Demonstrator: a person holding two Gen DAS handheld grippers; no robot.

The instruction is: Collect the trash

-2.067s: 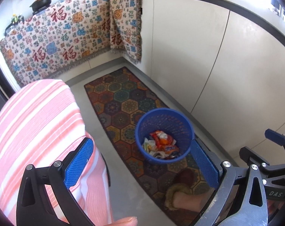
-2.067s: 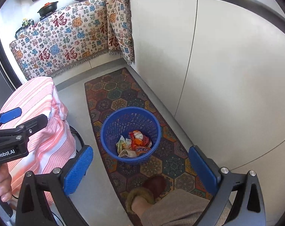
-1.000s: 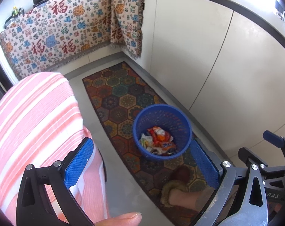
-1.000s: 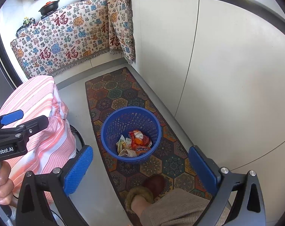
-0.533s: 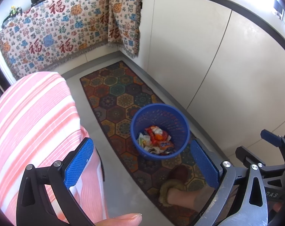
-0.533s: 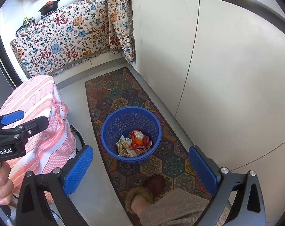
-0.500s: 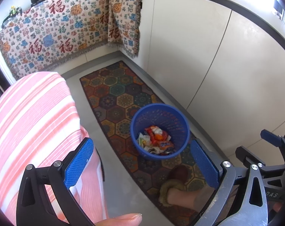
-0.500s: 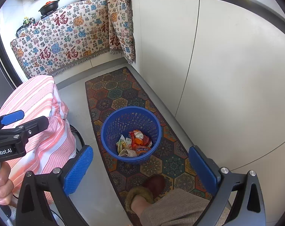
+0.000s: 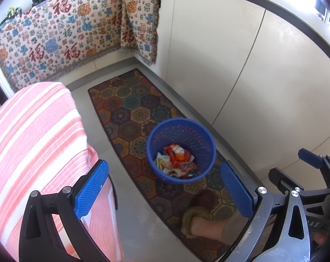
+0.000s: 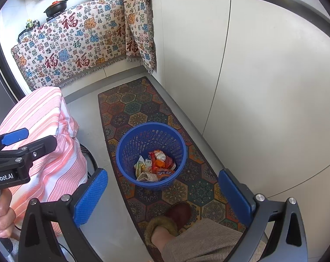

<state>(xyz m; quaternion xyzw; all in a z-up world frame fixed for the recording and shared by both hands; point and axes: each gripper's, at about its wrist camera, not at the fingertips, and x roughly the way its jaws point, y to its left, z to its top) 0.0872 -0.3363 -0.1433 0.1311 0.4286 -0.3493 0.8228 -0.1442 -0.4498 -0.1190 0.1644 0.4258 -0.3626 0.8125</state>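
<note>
The trash, a heap of crumpled snack wrappers in orange, red, yellow and white, lies at the bottom of a round blue perforated basket that stands upright on a hexagon-patterned rug; in the left wrist view it sits just right of centre, and in the right wrist view it sits near the middle of the frame. The basket has no long axis to speak of, so what counts is its open mouth facing up toward both cameras. The left gripper is spread wide and empty, its blue pads framing the lower rim of the basket from above; the right gripper is likewise spread wide with nothing between its fingers, and the basket shows above and between them. Both tools look down from well above, so the trash lies forward and below each, and I cannot say with confidence which is closer, though the basket looks more central to the right one. My reading is that no loose litter remains in view on the rug or the grey floor, so the collecting looks largely done. Outward from the basket, a slippered foot stands on the rug just below it, a pink-striped cloth fills the left, pale cabinet doors fill the right, and a patterned hanging cloth spans the upper left.
</note>
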